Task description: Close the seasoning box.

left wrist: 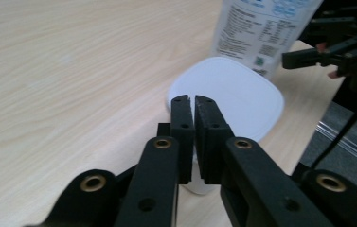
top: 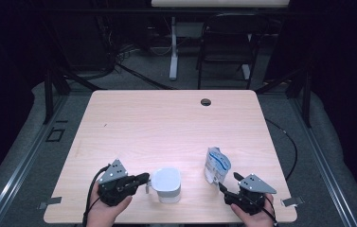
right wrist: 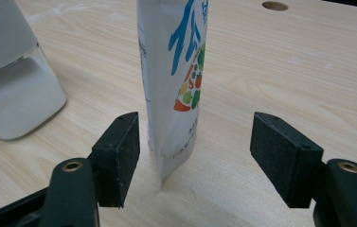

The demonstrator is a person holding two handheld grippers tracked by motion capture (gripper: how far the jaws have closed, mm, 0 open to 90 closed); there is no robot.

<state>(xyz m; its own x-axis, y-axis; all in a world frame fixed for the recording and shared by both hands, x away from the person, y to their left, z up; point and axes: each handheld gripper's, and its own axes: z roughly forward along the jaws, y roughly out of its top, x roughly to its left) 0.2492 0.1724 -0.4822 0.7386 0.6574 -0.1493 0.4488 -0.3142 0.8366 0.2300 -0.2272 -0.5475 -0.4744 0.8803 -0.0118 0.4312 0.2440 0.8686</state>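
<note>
Pouch (right wrist: pixel 174 80), a printed stand-up one, stands upright between my right gripper's (right wrist: pixel 195 151) spread jaws, neither pad touching it; it sits near the table's (top: pixel 166 123) front edge, toward the right corner. My left gripper (left wrist: pixel 194 137) has its jaws almost pressed together with a slim gap and nothing between them, tips just over the near rim of the white lidded container (left wrist: pixel 228 97), which sits at the middle of the front edge, left of the pouch.
</note>
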